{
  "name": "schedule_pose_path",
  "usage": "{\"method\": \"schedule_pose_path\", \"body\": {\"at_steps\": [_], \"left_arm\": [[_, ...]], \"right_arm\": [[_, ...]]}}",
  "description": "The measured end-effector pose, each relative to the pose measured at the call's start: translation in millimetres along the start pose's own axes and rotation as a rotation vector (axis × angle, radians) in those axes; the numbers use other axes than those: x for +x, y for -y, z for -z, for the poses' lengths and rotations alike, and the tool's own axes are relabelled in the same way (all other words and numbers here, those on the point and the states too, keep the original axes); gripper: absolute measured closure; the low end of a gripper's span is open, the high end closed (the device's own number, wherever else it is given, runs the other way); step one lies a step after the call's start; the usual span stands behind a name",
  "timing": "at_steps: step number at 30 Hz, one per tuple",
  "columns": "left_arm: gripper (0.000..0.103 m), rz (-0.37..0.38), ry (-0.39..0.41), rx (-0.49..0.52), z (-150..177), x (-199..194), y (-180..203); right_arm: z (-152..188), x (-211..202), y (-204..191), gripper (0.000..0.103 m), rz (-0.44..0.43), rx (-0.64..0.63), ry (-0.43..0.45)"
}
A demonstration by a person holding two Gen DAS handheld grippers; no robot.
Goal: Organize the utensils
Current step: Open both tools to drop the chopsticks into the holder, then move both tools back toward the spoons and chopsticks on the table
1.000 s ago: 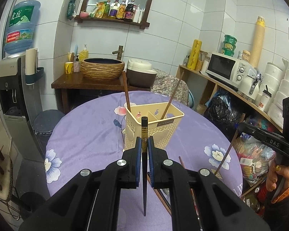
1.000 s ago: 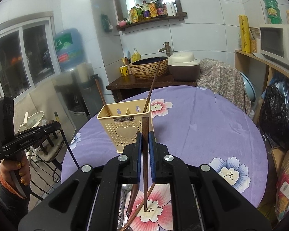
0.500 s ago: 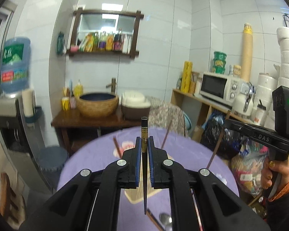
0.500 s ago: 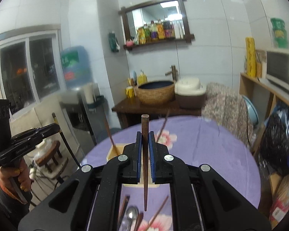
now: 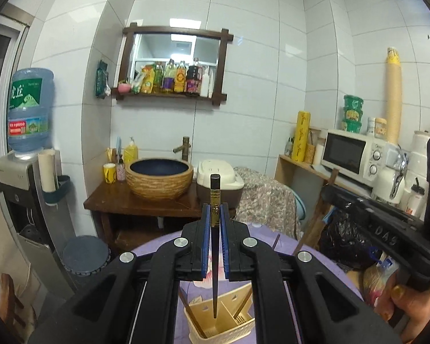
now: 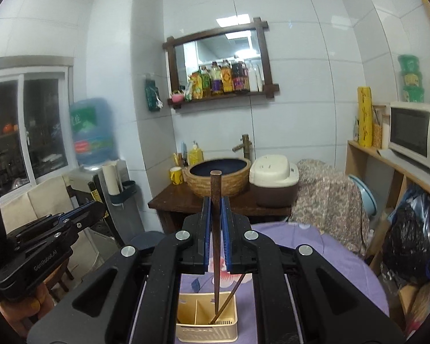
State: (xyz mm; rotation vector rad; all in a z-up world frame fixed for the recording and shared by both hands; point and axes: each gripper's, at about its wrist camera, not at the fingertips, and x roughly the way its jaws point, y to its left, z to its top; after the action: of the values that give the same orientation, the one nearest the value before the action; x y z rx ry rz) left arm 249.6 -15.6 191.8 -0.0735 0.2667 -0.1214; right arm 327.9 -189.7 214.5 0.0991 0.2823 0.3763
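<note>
Holder (image 5: 223,321) on table (image 6: 329,258); chopsticks (image 5: 243,305) inside.

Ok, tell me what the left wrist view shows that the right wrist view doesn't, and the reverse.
Left wrist only: the left gripper shut on a black chopstick, and a hand holding the other tool at the right edge. Right wrist only: the right gripper shut on a brown chopstick, and a dark window. Both: the cream utensil holder below on the purple tablecloth, chopsticks already in it, and the basin.

Home kitchen corner; tiled walls, microwave (image 5: 347,149), rice cooker (image 5: 219,175), basin (image 5: 161,178), water dispenser (image 5: 23,172)
</note>
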Motion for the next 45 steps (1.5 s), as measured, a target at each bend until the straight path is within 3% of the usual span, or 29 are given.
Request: {"method": "schedule_pose_path", "body": {"at_steps": [9,19,22,24,25,26,27,30,32,35,38,45], "left_arm": [[0.095,-0.024,-0.111,-0.004,59,30,-11],[0.095,-0.026,-0.185,-0.035,90,44,-24],[0.089,0.004,-0.181,-0.059,94,42,-27],[0.068,0.015,-0.173,-0.070,94,38,-29],[0.054,0.013,-0.160,-0.072,94,34,-29],[0.048,0.014,-0.146,-0.072,94,30,-30],[0.047,0.012,-0.128,-0.069,94,22,-30],[0.034,0.009,-0.114,-0.062,97,9,-30],[0.022,0.006,-0.112,-0.068,102,1,-30],[0.011,0.012,-0.119,-0.073,114,-11,-30],[0.005,0.019,-0.135,-0.057,132,-24,-26],[0.005,0.013,-0.236,-0.047,180,-38,-27]], "right_arm": [[66,41,7,0.095,0.016,0.008,-0.129],[93,53,16,0.095,0.018,0.025,-0.182],[96,52,19,0.093,0.016,0.037,-0.177],[98,51,22,0.085,0.016,0.048,-0.180],[99,49,23,0.065,0.017,0.056,-0.176],[100,46,24,0.043,0.016,0.064,-0.166],[100,39,25,0.036,0.019,0.074,-0.138],[102,26,25,0.033,0.013,0.072,-0.116],[106,18,24,0.019,0.014,0.076,-0.116],[115,4,23,0.009,0.009,0.078,-0.113],[132,-7,20,0.006,0.018,0.052,-0.129],[183,-26,28,0.006,0.070,0.065,-0.225]]}}
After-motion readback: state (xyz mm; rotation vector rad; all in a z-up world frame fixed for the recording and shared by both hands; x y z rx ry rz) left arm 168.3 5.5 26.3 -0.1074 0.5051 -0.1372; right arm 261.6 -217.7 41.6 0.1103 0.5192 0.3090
